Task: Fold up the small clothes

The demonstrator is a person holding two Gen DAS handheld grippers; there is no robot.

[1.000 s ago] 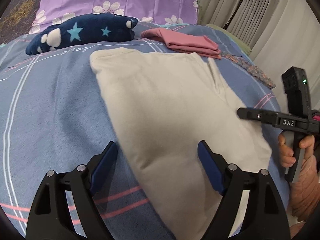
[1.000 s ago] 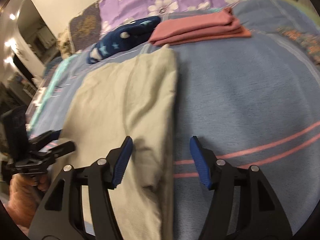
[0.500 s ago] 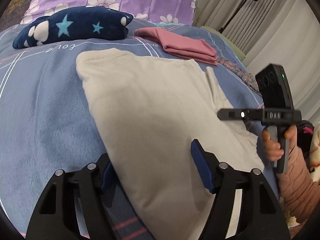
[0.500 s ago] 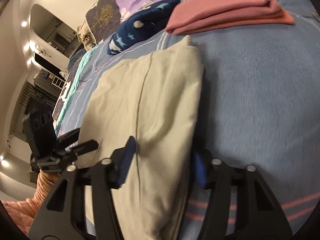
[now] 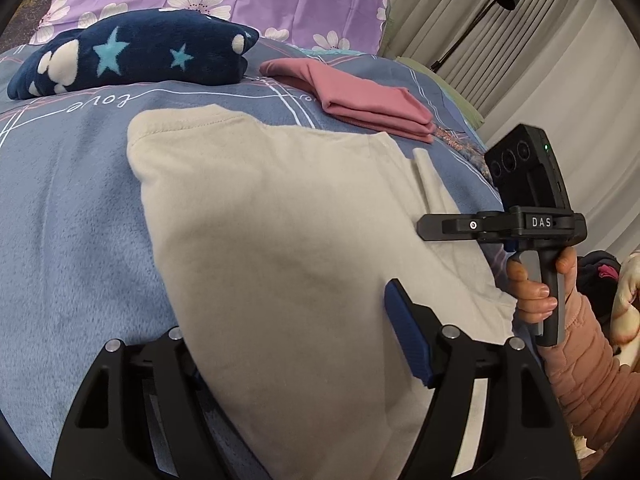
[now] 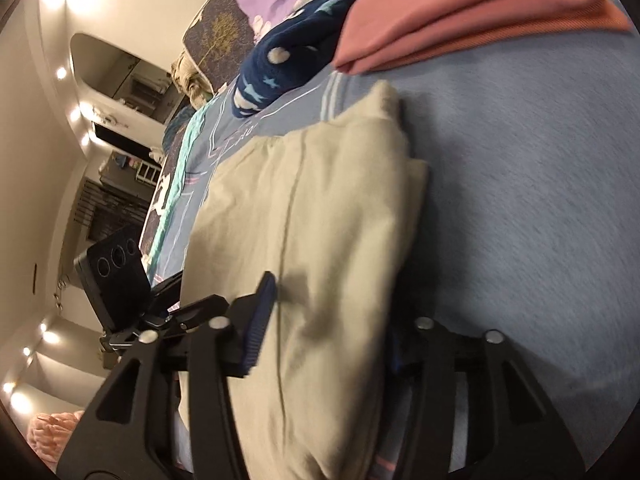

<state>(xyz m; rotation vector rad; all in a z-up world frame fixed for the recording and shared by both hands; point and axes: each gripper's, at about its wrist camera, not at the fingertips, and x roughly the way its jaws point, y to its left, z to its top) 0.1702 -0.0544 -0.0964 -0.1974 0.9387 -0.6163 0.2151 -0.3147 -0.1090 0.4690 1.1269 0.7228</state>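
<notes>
The cream garment (image 5: 288, 240) is lying partly folded on the blue bedspread (image 5: 72, 240), filling the middle of the left wrist view from about ten o'clock down to five o'clock, with a folded pink garment (image 5: 360, 100) at one o'clock beyond it and a navy star-print fleece (image 5: 132, 60) at eleven o'clock.

The main risk is a shallow or uneven bite. The left gripper (image 5: 294, 356) is straddling the near corner with one blue pad on top of the cloth and the other hidden beneath it; its jaws have just been closing and look parted rather than pinching, so a lift now would probably let the corner slide out. The right gripper (image 6: 328, 328) is straddling the thick folded edge in the same way. Its jaws have been closing, then easing slightly apart. Whether they are gripping I cannot tell, since the far pad is buried under the fabric. If one side catches only the top layer, the stack is likely to peel open and the fold will come out crooked.

Both grippers are pointing downward at a slant toward the bed. The person's right hand (image 5: 540, 292) is wrapping the handle at four o'clock, a pink quilted sleeve (image 5: 580, 364) trailing below it.
</notes>
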